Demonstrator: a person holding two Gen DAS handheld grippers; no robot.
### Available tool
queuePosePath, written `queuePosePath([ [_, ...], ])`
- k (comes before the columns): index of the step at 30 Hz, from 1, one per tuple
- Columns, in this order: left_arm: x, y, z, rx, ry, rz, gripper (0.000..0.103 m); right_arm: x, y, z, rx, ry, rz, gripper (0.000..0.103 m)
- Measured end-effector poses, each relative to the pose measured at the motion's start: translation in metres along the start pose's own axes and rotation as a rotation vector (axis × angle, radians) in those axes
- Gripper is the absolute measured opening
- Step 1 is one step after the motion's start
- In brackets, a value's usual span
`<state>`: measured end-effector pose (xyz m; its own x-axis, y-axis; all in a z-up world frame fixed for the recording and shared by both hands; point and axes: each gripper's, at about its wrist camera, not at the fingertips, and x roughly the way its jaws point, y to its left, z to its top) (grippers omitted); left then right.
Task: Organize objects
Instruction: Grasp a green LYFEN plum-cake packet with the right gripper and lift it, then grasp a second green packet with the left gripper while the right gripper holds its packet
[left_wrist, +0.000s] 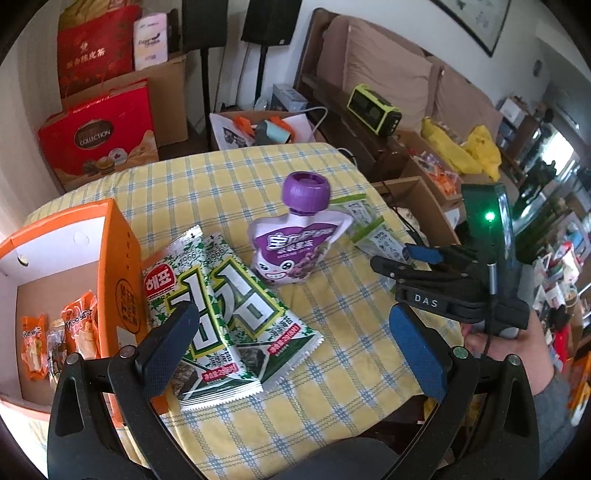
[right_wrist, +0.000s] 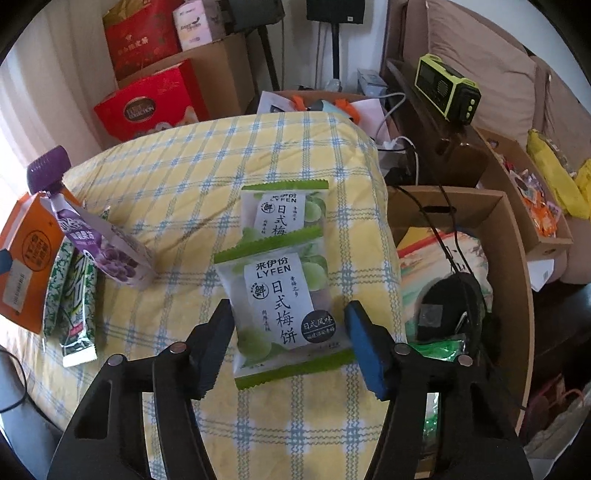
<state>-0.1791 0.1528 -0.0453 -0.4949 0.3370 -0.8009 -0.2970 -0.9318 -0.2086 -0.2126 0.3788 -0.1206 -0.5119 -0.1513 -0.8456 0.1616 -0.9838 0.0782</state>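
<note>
So my right gripper (right_wrist: 290, 345) is down over the nearer plum cake packet (right_wrist: 286, 314), jaws about half open and straddling it, one finger on each long side. The pads don't look like they're pressing on the wrapper yet, so I'd call it not gripped. It lies flat on the checked tablecloth (right_wrist: 177, 177), and a second, identical packet (right_wrist: 284, 214) sits just past it, farther out from my fingertips, with its near edge tucked under the first one's top seam. My guess is these are light, puffy and a bit slick, a soft film wrapper around something crumbly, so I'd pinch across the middle of the packet, not the crimped green ends, and go gentle so nothing gets squashed or slides out. Because they overlap, lifting the near one might drag the far one along. Over on my left side, my left gripper (left_wrist: 291, 334) hangs wide open with nothing in it; the stack of green seaweed packets (left_wrist: 225, 314) sits between and just beyond the fingers, nearer the left finger. Beyond that the purple-capped drink pouch (left_wrist: 295, 240) lies on the cloth, squishy and probably the heaviest thing here. Hard against the left finger's outer side is the orange box (left_wrist: 125, 266), open, with a few orange snack packs (left_wrist: 79, 325) already inside, so that's probably where everything's headed.
</note>
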Motion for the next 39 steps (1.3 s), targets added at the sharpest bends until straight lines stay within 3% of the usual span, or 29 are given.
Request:
queuePosePath([
  [6, -0.007, -0.014, 0.002, 0.025, -0.016, -0.022, 0.103, -0.009, 0.000, -0.006, 0.012, -0.001, 0.020, 0.049],
  [14, -0.014, -0.042, 0.009, 0.076, -0.022, -0.068, 0.103, -0.053, -0.011, -0.026, 0.095, -0.046, 0.035, 0.048],
  [25, 0.010, -0.094, 0.035, 0.115, 0.035, -0.112, 0.103, -0.099, -0.047, -0.050, 0.171, -0.085, -0.040, 0.049],
  [29, 0.027, -0.113, 0.040, 0.123, 0.038, -0.057, 0.103, -0.112, -0.066, -0.062, 0.220, -0.092, -0.070, 0.049],
  [34, 0.066, -0.126, 0.047, 0.061, 0.076, 0.013, 0.103, -0.123, -0.081, -0.075, 0.264, -0.097, -0.088, 0.049],
  [39, 0.106, -0.136, 0.053, 0.086, 0.105, 0.093, 0.101, -0.132, -0.091, -0.085, 0.294, -0.113, -0.085, 0.049],
])
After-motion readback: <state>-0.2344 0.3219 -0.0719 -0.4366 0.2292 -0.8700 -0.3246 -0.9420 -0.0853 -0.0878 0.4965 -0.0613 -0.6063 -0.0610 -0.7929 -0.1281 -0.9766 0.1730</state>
